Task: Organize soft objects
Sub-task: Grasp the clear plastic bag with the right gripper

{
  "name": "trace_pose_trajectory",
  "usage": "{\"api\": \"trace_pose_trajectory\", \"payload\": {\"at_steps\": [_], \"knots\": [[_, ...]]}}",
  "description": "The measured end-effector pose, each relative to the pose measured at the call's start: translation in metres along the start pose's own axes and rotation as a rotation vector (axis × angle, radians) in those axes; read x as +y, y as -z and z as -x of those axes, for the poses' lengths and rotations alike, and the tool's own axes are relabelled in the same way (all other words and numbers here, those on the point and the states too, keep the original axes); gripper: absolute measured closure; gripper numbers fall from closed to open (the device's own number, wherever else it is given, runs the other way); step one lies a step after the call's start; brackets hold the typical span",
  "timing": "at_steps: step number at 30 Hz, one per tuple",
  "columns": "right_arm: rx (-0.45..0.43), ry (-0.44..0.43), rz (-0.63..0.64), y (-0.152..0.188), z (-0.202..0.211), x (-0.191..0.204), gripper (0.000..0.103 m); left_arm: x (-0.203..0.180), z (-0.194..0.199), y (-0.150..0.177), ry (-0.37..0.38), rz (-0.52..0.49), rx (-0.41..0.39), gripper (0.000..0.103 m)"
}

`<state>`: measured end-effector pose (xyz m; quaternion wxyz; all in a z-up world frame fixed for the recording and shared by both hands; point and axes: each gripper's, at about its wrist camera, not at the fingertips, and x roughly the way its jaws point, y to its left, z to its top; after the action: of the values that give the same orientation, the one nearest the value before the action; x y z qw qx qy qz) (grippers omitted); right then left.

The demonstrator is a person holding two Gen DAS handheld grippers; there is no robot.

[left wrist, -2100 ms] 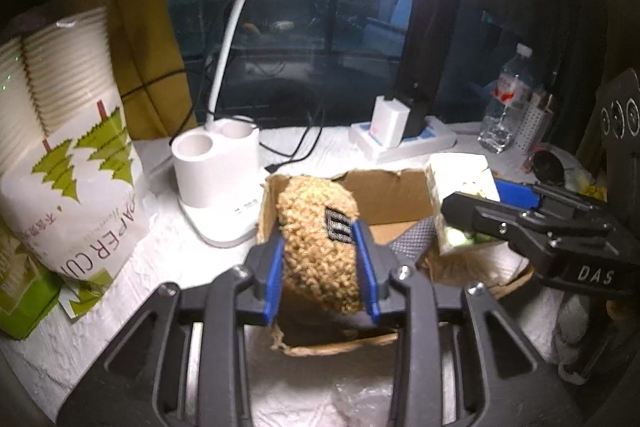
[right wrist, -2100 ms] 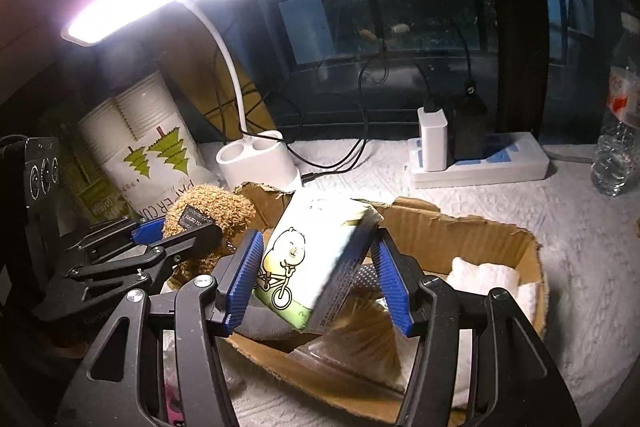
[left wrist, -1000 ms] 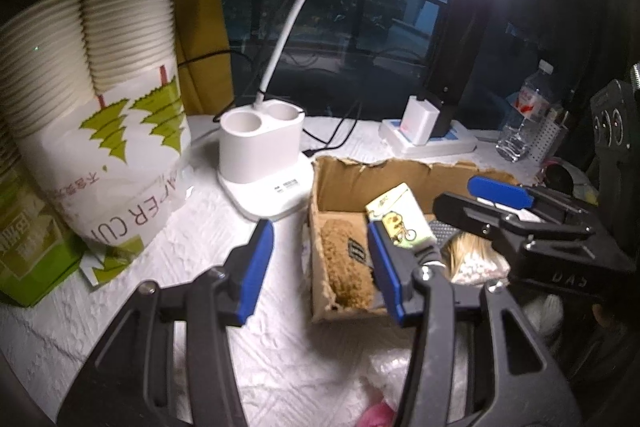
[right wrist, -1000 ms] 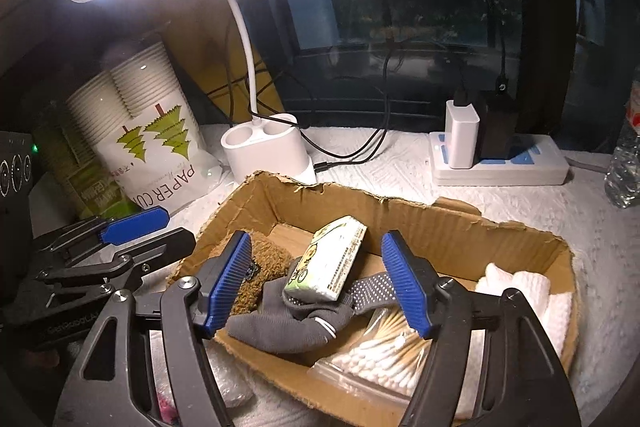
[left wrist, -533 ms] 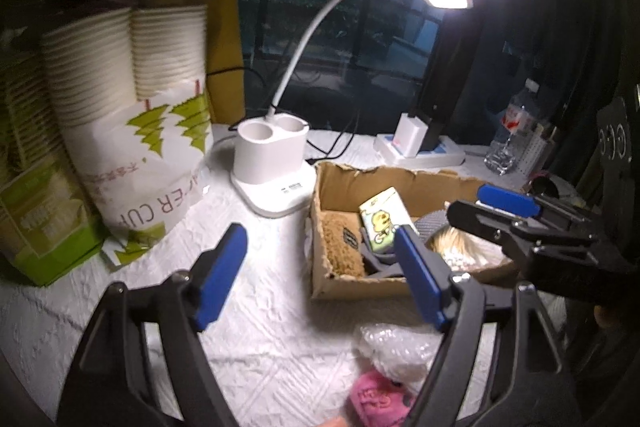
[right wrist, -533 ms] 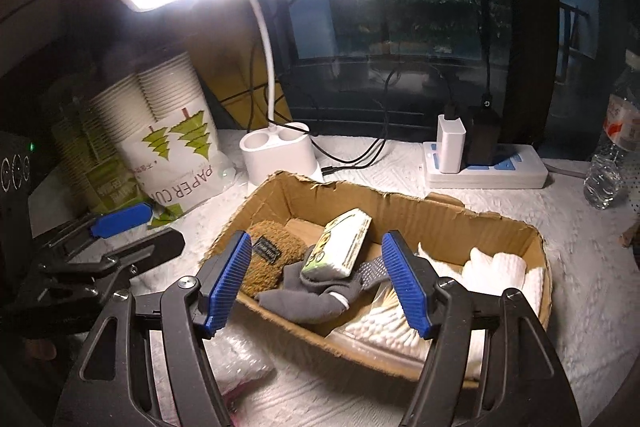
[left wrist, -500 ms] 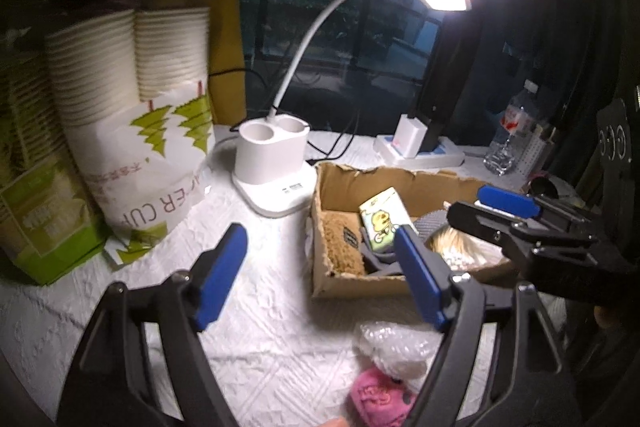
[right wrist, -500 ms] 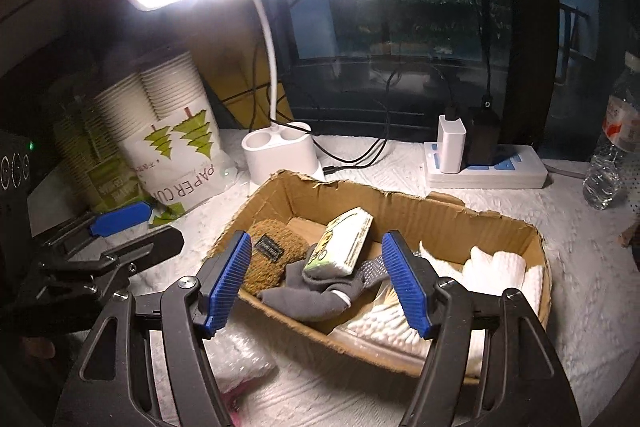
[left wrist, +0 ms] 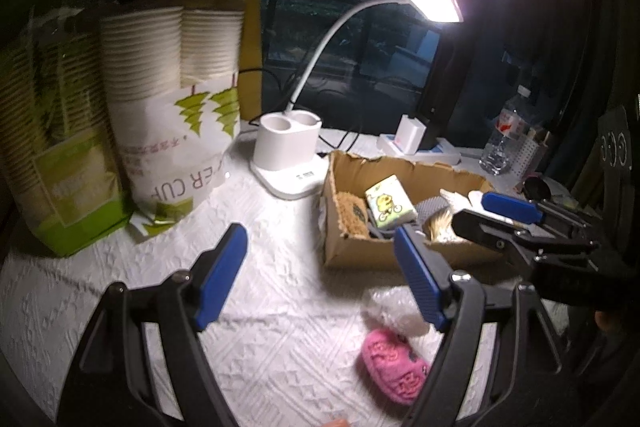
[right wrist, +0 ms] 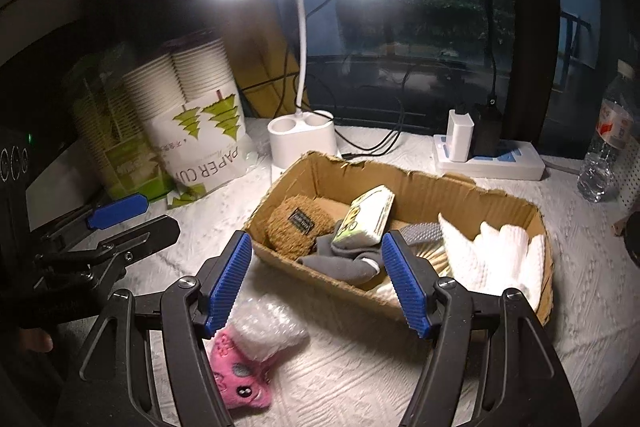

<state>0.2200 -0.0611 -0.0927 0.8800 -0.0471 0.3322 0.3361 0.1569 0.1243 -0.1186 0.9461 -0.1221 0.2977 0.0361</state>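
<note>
Your left gripper hovers with its blue-padded fingers spread wide and empty. Below its right finger, on the white textured cloth, lie a pink plush toy and crumpled clear bubble wrap. Ahead sits the open brown cardboard box already holding a brown fuzzy pouch, grey sock and tissue pack. Your right gripper is also parted, empty. Lower squarely over the toy, pinch its middle gently, and avoid snagging the wrap.

A lit desk lamp stands at centre frame on the white tabletop; paper cups left, power strip and water bottle right.
</note>
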Motion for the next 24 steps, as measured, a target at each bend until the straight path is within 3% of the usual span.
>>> {"api": "trace_pose_trajectory", "payload": {"at_steps": [24], "knots": [[0.137,-0.031,0.012,0.043,-0.03,0.038,0.035,0.033,0.017,0.039,-0.011,0.046,0.034,0.026]]}}
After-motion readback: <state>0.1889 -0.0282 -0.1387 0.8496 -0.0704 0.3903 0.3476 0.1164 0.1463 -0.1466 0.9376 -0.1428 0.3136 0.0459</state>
